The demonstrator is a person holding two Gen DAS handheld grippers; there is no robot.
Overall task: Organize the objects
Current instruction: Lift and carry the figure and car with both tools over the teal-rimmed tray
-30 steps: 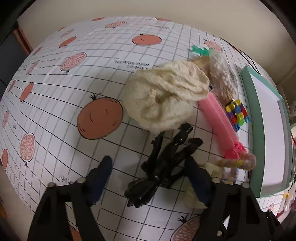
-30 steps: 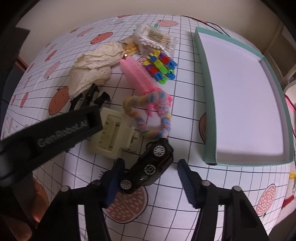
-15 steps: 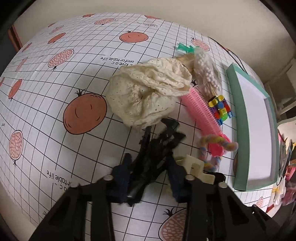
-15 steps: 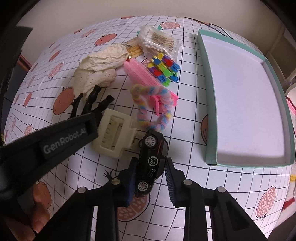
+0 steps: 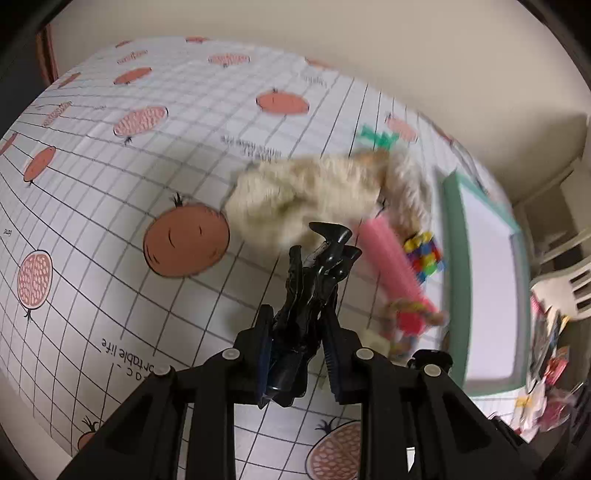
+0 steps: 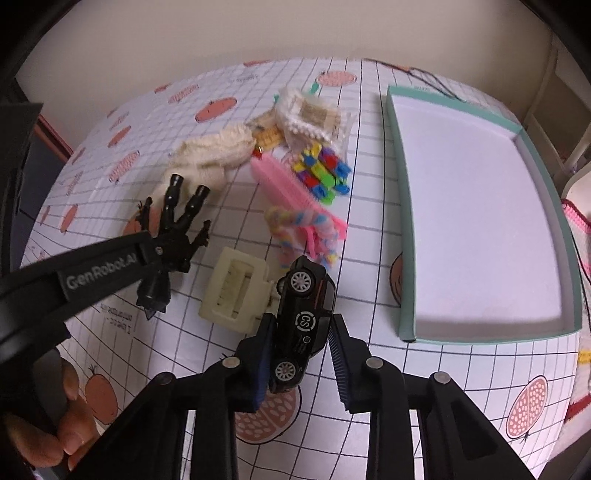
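On fruit-print grid tablecloth (image 6: 369,369): teal tray (image 6: 404,258); beige wall (image 6: 258,29) behind.

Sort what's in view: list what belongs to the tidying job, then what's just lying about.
Job: black figure in left gripper; toy car in right gripper; tray; pink comb; cream clip.
Lying about: white chair; tablecloth.

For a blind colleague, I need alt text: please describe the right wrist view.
The right tool grips a black toy car above a fruit-print tablecloth. To its left, the left tool holds a black toy figure; a cream hair clip, a pink comb and an empty green tray lie nearby.
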